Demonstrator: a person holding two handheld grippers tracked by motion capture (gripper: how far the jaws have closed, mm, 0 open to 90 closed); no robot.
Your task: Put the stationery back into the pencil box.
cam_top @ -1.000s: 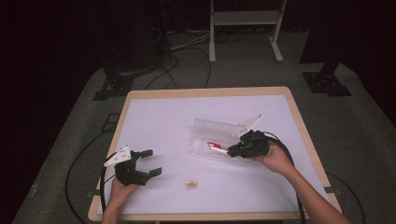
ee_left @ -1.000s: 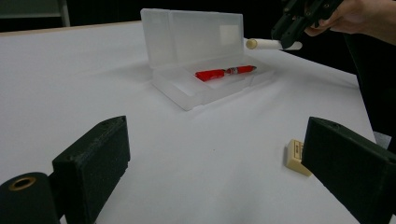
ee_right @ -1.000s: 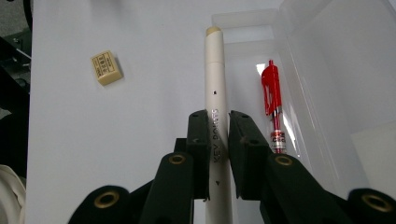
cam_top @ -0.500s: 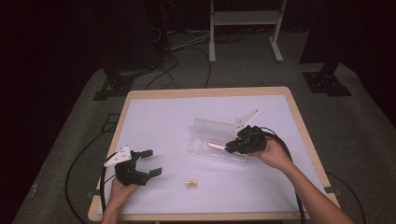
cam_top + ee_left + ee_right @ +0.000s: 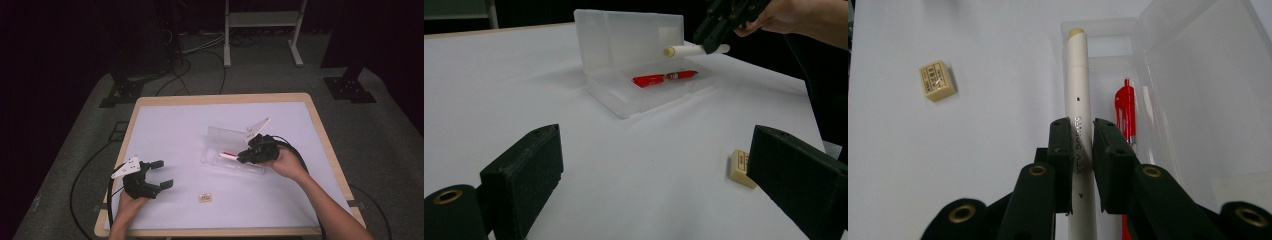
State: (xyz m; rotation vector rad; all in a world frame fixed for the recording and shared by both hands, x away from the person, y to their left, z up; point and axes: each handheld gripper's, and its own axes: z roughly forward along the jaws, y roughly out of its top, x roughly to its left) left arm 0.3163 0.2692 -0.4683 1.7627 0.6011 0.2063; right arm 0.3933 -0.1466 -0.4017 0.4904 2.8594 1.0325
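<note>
Pen first: the white one is getting carried by the right gripper, whose jaws are pinching it narrow around the lower half of the barrel, and it's hanging just above the open clear plastic case, tip pointing along the tray. The red pen is already lying inside, so my read is that this step is dropping the white one in beside it.

To do it well, I'd say the main thing is keeping the barrel lined up with the long side of the tray while it's going down. From the right gripper view it's sitting over the near wall of the tray rather than over the middle, so I'd be nudging it toward the red pen a touch before lowering, otherwise it's probably landing on the rim and rolling onto the table. Go low before letting go, since a round pen bounces.

The upright lid is standing right behind, so I'd avoid bumping it.

Meanwhile the left gripper is parked well apart with jaws wide and holding nothing, near the little eraser.
</note>
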